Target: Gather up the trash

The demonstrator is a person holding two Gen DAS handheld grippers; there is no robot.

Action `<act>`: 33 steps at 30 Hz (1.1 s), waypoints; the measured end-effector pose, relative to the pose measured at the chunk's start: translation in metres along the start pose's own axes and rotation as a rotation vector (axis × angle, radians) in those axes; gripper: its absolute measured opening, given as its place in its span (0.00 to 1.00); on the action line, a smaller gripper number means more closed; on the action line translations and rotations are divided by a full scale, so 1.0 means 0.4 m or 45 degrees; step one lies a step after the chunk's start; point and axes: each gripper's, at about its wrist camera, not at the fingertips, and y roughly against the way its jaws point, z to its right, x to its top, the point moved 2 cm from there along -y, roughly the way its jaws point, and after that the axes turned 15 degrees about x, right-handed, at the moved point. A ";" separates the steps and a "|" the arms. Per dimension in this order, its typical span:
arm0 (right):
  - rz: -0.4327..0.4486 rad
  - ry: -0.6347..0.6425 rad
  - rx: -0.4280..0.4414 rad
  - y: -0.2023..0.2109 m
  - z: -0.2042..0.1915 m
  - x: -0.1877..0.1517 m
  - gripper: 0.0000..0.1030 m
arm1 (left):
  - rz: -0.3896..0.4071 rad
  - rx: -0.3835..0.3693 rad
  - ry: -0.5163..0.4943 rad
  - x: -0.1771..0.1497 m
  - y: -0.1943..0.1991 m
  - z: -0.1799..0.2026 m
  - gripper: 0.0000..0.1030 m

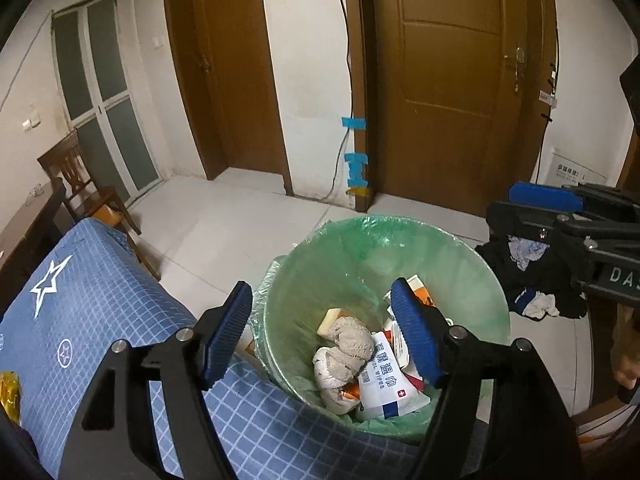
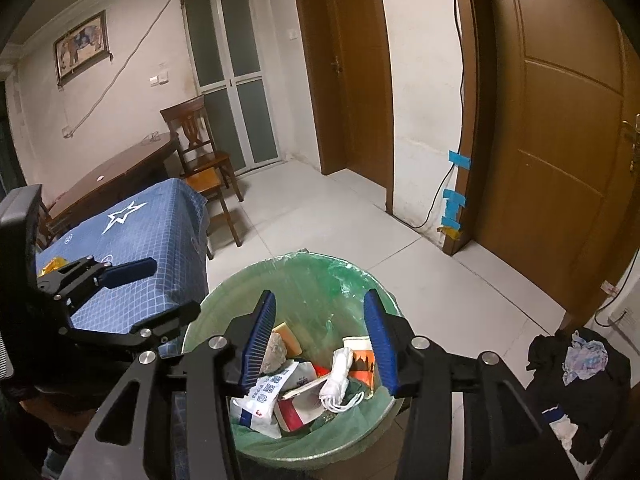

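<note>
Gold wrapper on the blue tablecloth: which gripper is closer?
Left. The left gripper hangs over the bin's table-side edge, with the gold wrapper beside it on the tablecloth. The right gripper is over the bin, farther from the tablecloth.

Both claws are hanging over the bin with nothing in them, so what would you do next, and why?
Probably swing the left gripper back to the gold wrapper on the blue tablecloth. Both it and the right gripper are open and empty above the lined bin, and that wrapper looks like leftover trash.
</note>
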 end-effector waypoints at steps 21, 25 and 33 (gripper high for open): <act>0.332 0.055 -0.229 0.286 -0.117 -0.250 0.96 | 0.259 0.097 0.108 -0.138 0.291 -0.006 0.94; 0.321 0.016 -0.242 0.302 -0.109 -0.283 0.96 | 0.245 0.108 0.116 -0.153 0.297 -0.008 0.94; 0.301 0.090 -0.298 0.301 -0.127 -0.304 0.96 | 0.249 0.101 0.156 -0.171 0.300 -0.013 0.94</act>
